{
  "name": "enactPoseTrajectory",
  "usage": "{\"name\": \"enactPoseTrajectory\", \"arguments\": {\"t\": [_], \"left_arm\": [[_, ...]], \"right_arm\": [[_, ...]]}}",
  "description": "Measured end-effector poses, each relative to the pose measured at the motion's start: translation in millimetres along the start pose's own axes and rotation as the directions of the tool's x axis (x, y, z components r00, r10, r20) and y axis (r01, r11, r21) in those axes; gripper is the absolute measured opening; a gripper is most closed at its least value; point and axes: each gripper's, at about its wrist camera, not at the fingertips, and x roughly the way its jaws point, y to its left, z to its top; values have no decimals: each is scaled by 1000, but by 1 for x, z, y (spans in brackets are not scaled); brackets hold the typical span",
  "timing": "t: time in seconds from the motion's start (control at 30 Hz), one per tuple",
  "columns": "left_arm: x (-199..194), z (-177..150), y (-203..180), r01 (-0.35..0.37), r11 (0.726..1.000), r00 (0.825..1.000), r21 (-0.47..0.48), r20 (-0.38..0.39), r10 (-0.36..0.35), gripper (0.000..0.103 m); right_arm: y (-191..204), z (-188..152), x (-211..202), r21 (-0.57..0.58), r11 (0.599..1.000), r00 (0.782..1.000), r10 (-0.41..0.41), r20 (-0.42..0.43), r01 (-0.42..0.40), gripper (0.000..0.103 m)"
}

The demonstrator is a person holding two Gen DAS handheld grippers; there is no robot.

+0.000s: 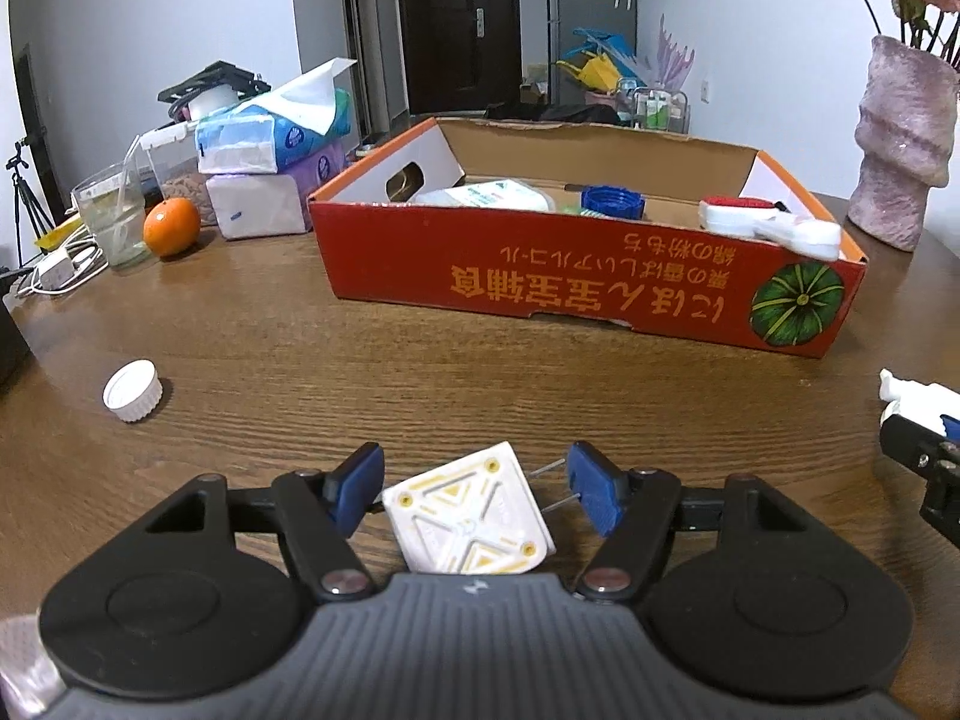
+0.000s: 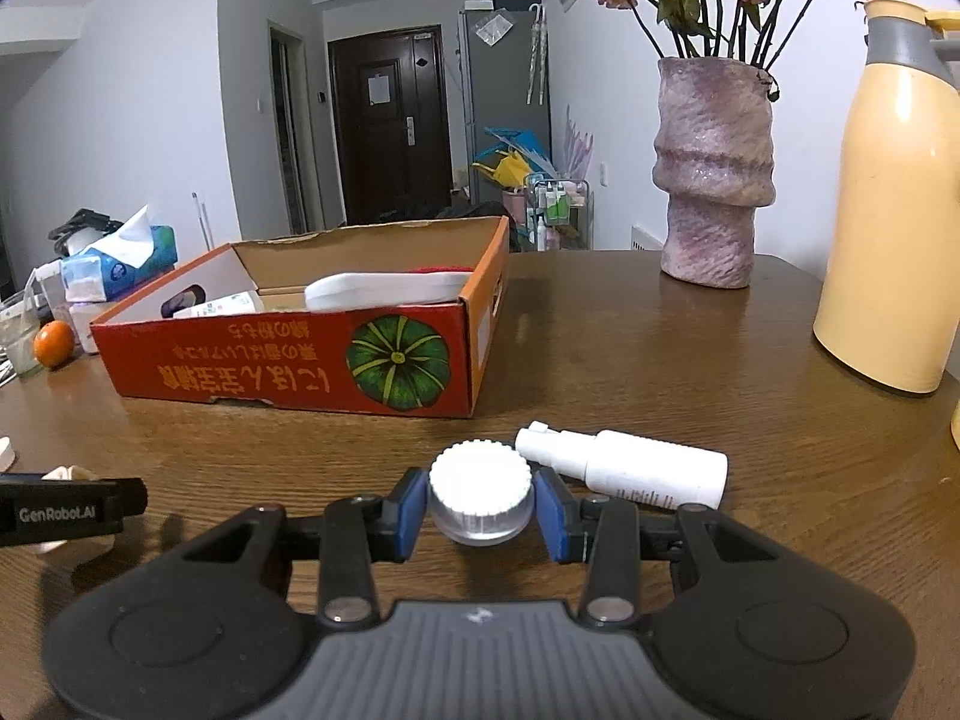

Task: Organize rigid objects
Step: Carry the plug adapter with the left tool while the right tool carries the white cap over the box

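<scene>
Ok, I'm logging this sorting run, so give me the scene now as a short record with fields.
left gripper: fingers either side of the white square plug adapter, not pressing it
right gripper: shut on the white ribbed cap
target: red cardboard box, open, already holding a blue cap
loose on table: white bottle cap, white spray bottle lying flat
</scene>
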Motion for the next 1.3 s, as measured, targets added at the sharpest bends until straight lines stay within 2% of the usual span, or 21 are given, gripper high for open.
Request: {"name": "enactPoseTrajectory", "arguments": {"t": [0.6, 1.3], "left_arm": [[-26, 7, 5, 24, 1000, 995, -1, 98, -23, 69], [-45, 25, 28, 53, 998, 983, 18, 177, -55, 69]], "right_arm": [[19, -3, -20, 8, 1000, 999, 29, 33, -29, 38], [68, 19, -43, -22, 997, 989, 81, 127, -79, 38]]}}
